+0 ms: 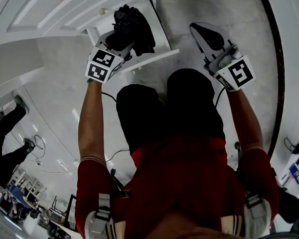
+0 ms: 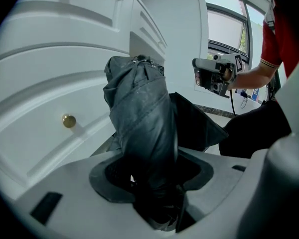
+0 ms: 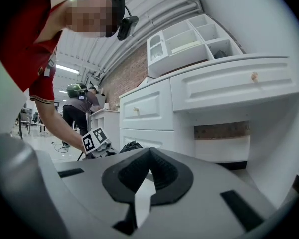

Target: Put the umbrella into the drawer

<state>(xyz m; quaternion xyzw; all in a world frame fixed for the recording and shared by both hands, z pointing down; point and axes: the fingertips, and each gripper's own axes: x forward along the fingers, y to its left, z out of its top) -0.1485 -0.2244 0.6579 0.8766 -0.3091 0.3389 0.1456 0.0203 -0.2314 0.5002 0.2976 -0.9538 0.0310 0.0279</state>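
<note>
Red short-sleeved shirt (image 1: pixel 184 178), black trousers (image 1: pixel 189 103), white left claw (image 1: pixel 122 38) and right claw (image 1: pixel 201 31).

The black folded fabric umbrella (image 2: pixel 139 118) has a dull charcoal sheen along its creases. My left gripper (image 2: pixel 152 174) is pale grey-white plastic with dark grey ribbed pads, and my right gripper (image 3: pixel 149 158) has the same colours.

In the head view, the left marker cube (image 1: pixel 103 63) at ten o'clock and the right marker cube (image 1: pixel 237 72) at two o'clock carry black square patterns on white. The open wooden drawer (image 1: pixel 159 58) at twelve o'clock is plain white.

The white panelled cabinet (image 2: pixel 50 73) has a round brass-gold knob (image 2: pixel 69 121) at nine o'clock in the left gripper view.

The pale grey polished floor (image 1: pixel 55 93) has a dark curved band (image 1: pixel 275 59) at three o'clock. My short-sleeved shirt (image 1: pixel 189 178) is red with cream cuffs, and my trousers (image 1: pixel 189 103) are black.
</note>
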